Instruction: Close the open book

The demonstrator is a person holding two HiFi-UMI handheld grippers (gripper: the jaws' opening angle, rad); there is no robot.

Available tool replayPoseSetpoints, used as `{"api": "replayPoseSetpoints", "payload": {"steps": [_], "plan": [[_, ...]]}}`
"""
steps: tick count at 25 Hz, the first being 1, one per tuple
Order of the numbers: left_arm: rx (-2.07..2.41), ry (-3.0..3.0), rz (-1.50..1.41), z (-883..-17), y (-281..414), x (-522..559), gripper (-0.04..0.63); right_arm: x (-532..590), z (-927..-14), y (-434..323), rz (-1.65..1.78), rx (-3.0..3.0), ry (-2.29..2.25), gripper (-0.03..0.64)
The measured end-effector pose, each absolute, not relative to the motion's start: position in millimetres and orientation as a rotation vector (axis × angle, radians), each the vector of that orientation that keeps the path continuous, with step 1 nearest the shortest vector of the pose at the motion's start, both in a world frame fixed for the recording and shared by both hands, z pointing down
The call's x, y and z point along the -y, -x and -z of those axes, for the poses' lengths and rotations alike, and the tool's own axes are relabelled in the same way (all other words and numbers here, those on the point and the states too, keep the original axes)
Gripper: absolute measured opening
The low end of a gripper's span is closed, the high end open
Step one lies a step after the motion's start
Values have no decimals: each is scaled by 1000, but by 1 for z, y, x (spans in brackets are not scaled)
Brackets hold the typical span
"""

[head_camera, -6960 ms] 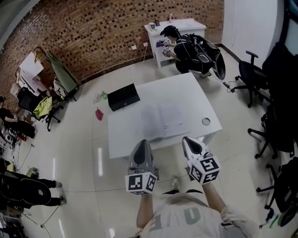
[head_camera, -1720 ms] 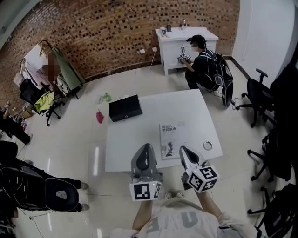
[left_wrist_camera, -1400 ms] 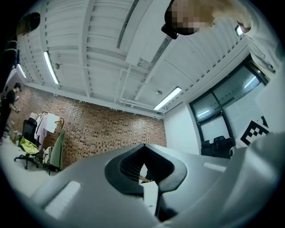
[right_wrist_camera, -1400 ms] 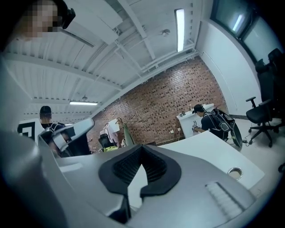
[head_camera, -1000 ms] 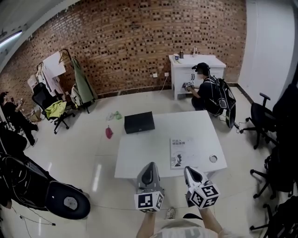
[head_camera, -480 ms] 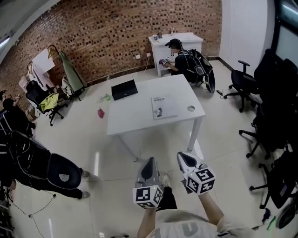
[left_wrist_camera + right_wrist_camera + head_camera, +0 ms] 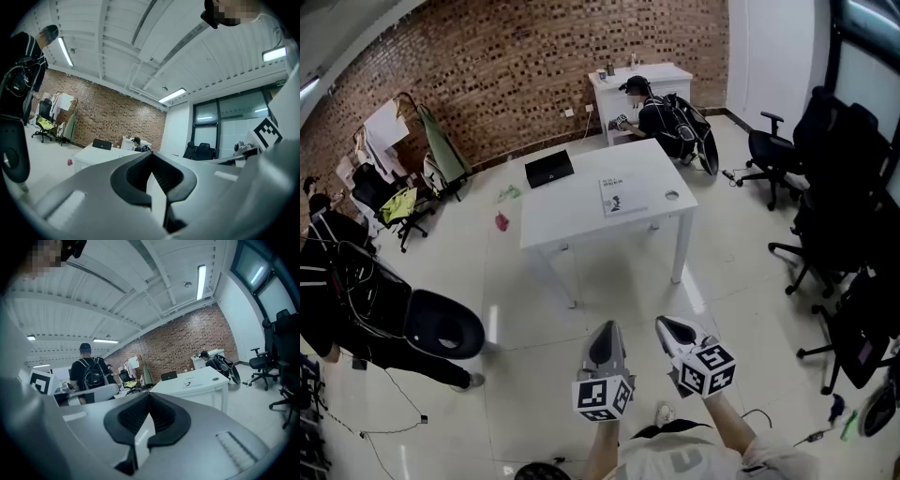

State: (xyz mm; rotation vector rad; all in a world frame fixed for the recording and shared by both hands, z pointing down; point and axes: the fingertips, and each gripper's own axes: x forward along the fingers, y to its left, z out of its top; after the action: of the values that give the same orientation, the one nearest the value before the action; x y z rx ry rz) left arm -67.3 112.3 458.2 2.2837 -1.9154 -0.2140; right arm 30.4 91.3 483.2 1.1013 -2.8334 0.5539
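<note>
Closed book (image 7: 622, 196) on white table (image 7: 567, 214), far from left claw (image 7: 602, 329), right claw (image 7: 667, 324)

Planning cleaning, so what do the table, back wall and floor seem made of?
Table: probably laminate or painted board, smooth matte white top. Back wall: bare red-brown brick, courses visible. Floor: likely polished tile or similar, pale and glossy, mirroring lights.
</note>
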Motion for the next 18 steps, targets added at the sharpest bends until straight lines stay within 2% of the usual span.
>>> {"api": "replayPoseSetpoints", "payload": {"steps": [10, 18], "plan": [[1946, -2268, 193, -458, 101, -200, 11, -183, -478, 9, -567, 2855, -1104, 3], [1961, -2296, 236, -441, 105, -211, 11, -203, -464, 12, -562, 2874, -1144, 3]]}}
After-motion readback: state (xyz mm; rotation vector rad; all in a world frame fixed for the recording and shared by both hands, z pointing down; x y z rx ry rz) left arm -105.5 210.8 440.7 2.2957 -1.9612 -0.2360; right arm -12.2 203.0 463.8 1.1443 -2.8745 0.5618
